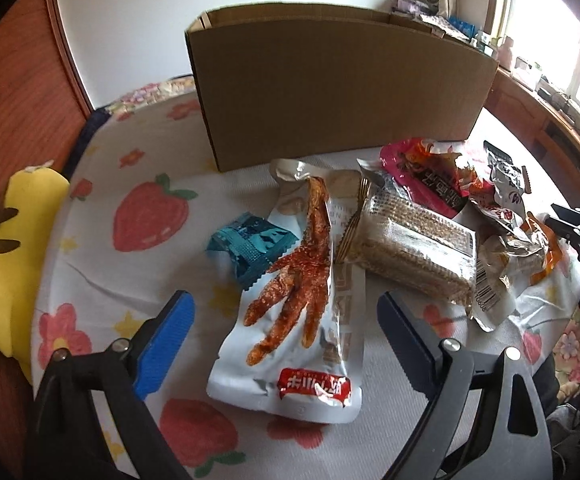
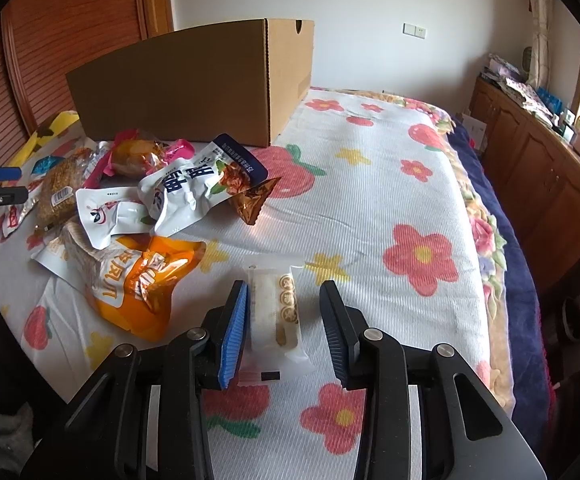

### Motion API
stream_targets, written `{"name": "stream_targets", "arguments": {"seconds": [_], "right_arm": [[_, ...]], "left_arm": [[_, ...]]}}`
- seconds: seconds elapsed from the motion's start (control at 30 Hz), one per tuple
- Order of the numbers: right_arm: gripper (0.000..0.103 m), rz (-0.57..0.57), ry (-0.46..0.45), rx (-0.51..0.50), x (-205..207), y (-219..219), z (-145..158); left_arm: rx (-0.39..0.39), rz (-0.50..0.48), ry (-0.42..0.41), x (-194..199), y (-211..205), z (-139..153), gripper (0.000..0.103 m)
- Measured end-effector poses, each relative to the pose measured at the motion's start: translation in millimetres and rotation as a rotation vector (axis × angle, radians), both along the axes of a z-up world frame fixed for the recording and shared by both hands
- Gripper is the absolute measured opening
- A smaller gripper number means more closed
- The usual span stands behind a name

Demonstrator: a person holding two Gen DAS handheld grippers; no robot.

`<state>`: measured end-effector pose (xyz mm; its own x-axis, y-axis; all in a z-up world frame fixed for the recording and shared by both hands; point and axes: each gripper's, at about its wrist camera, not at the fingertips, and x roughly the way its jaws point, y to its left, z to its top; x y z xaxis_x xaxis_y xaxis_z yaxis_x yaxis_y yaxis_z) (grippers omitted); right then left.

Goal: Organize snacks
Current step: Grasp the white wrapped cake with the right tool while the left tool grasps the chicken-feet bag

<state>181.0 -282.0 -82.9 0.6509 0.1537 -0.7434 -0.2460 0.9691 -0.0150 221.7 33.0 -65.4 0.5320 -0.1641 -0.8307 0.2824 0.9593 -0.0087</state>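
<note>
Strawberry-print bedspread (image 1: 89,272), silvery chicken-foot packet (image 1: 294,320), crinkled

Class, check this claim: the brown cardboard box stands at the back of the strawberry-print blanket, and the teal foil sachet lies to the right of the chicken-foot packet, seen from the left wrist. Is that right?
One detail is wrong. In the left wrist view, the teal foil sachet lies left of the chicken-foot packet, not right. The brown cardboard box does stand at the back of the strawberry-print blanket.

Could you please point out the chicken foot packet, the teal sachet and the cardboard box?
chicken foot packet (image 1: 290,300): left wrist view, on the printed foot.
teal sachet (image 1: 249,246): left wrist view, its middle.
cardboard box (image 1: 330,96): left wrist view, near wall.
</note>
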Motion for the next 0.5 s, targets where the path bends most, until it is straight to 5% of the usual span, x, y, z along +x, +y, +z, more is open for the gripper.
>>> {"name": "stream_targets", "arguments": {"seconds": [0.3,0.5], "right_arm": [[0.037,0.004,-0.009,0.002,0,1,0],[0.037,0.006,-0.013,0.003,0,1,0]], "left_arm": [[-0.007,-0.001,0.052,16,-2,-10,0.093],[0.010,-0.038,0.060,17,-9,-16,0.072]]}}
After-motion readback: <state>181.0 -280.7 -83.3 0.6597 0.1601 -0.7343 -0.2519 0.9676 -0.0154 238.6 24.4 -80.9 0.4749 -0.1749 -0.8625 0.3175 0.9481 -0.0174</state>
